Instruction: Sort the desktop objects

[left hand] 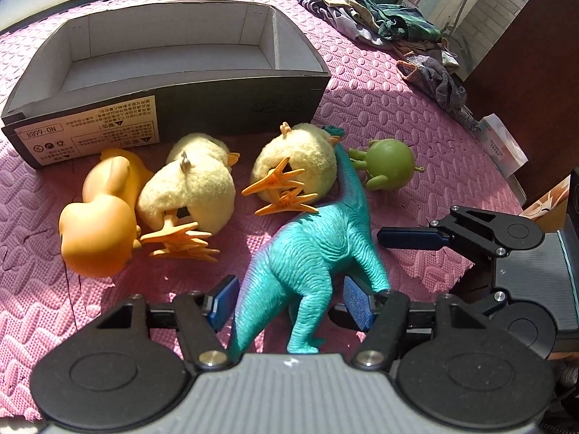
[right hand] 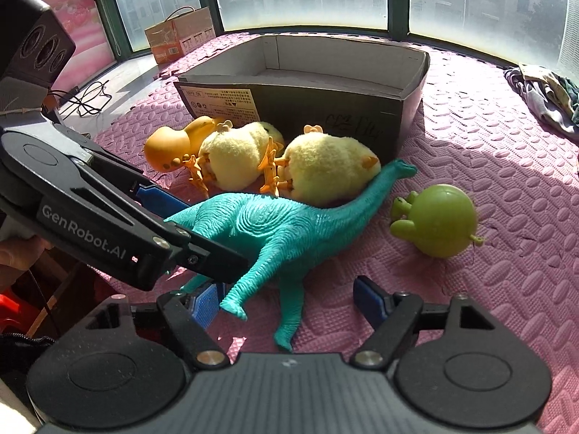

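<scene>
I am looking down on a pink foam mat [left hand: 380, 83], and at its far left the orange rubber duck [left hand: 99, 217] is lying on its side, touching the first plush chick [left hand: 190, 188]. Behind both, the open cardboard box [left hand: 231, 105] is sitting with its label facing me. Moving right, the second plush chick [left hand: 296, 166] is lying with its orange feet towards me, and the neck of the teal dinosaur [left hand: 311, 249] is curving up against it. My left gripper [left hand: 289, 302] is straddling the dinosaur's hindquarters, its blue pads spread apart on either side of the body; the right pad is just beside a hind leg, and I cannot tell whether it is touching. Further right, the green round toy [left hand: 389, 164] is lying near the dinosaur's head, apart from it. My right gripper [right hand: 289, 300] is hanging spread wide over the dinosaur's legs, gripping nothing. At the far right, a heap of cloth [left hand: 380, 21] is lying on the mat.
</scene>
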### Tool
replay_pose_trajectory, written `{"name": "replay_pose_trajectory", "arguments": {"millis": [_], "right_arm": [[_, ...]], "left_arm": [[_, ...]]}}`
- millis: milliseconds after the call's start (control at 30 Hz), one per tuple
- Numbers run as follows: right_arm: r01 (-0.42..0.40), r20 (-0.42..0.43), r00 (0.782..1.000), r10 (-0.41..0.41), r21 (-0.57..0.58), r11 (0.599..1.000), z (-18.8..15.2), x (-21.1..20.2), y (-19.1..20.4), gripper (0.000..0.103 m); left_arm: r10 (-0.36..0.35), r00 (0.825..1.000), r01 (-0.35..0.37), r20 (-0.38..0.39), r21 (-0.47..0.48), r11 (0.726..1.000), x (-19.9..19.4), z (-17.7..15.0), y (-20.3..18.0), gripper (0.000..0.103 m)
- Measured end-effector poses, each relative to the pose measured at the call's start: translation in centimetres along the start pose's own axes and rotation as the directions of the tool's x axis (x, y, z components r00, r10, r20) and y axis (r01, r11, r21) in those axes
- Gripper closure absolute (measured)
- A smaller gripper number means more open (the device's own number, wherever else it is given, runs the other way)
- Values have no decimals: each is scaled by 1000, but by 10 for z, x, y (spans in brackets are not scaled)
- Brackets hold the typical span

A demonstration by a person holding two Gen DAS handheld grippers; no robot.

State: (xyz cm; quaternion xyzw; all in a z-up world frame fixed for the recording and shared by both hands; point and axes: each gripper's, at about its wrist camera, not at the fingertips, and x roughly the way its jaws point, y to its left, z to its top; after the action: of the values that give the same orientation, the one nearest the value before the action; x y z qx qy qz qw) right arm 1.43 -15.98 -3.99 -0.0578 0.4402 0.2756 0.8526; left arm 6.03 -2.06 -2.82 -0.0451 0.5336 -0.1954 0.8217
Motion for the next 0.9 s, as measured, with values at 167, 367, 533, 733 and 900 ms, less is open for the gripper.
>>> {"name": "replay_pose_trajectory", "arguments": {"millis": [167, 367, 533, 733, 900], "right_arm": [[22, -2, 1000, -22, 14, 1000, 6, 4, 1, 33], [14, -15, 1000, -14, 33, 999, 10, 11, 0, 40], [5, -12, 1000, -4, 32, 999, 10, 9, 1, 50], [2, -1, 1000, -2, 41, 999, 3, 2, 1, 54], [22, 6, 1000, -22, 31, 999, -4, -6, 2, 60]], "left_arm": [[-7, 1000, 7, -5, 38, 999, 4, 11, -4, 0], [-49, 998, 49, -29, 26, 998, 12, 16, -3, 0], [-46, 999, 47, -12, 39, 998, 11, 14, -6, 0], [-76, 997, 75, 10, 54, 996, 1, 7, -11, 0], [-109, 993, 106, 34, 61, 992, -8, 1, -17, 0]]}}
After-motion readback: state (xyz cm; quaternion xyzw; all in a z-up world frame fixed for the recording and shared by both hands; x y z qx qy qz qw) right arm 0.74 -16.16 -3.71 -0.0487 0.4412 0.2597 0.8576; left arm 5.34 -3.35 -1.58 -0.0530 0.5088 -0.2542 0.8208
